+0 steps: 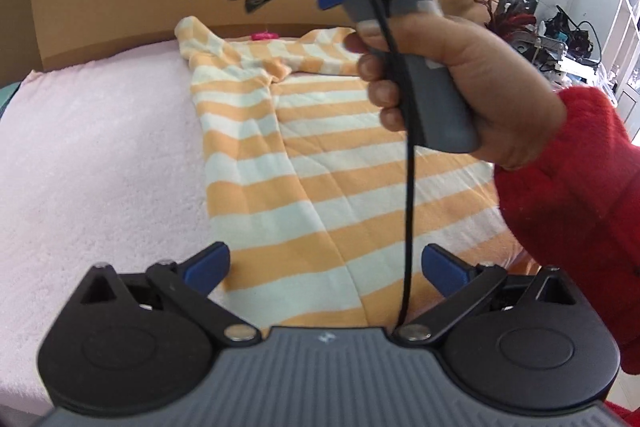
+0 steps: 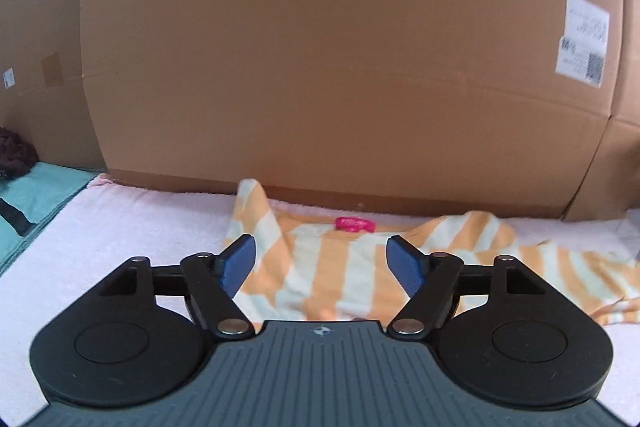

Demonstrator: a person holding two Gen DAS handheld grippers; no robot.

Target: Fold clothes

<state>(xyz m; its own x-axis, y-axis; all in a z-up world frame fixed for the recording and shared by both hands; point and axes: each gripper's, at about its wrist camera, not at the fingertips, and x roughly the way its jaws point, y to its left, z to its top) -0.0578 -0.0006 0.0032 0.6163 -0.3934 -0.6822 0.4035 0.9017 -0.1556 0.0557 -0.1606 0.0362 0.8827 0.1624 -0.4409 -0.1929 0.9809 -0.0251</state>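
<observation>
Striped shirt [image 1: 320, 163] lies flat on the pink towel [image 1: 92, 155], collar end toward the cardboard box [image 2: 340, 47], pink label [image 2: 355, 225] at the neck. One side is folded over along its length; one sleeve [image 2: 520, 247] trails out to the side. Your left gripper [image 1: 326, 269] hovers over the hem, tongs spread, nothing between them. Your right gripper [image 2: 320, 261] sits above the collar, tongs spread wide, empty. Your right hand [image 1: 460, 87], red sleeve [image 1: 568, 211], grasps its handle.

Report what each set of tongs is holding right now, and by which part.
Nothing. The left tongs and right tongs both stand open above the striped shirt, pads clear of the cloth.
</observation>
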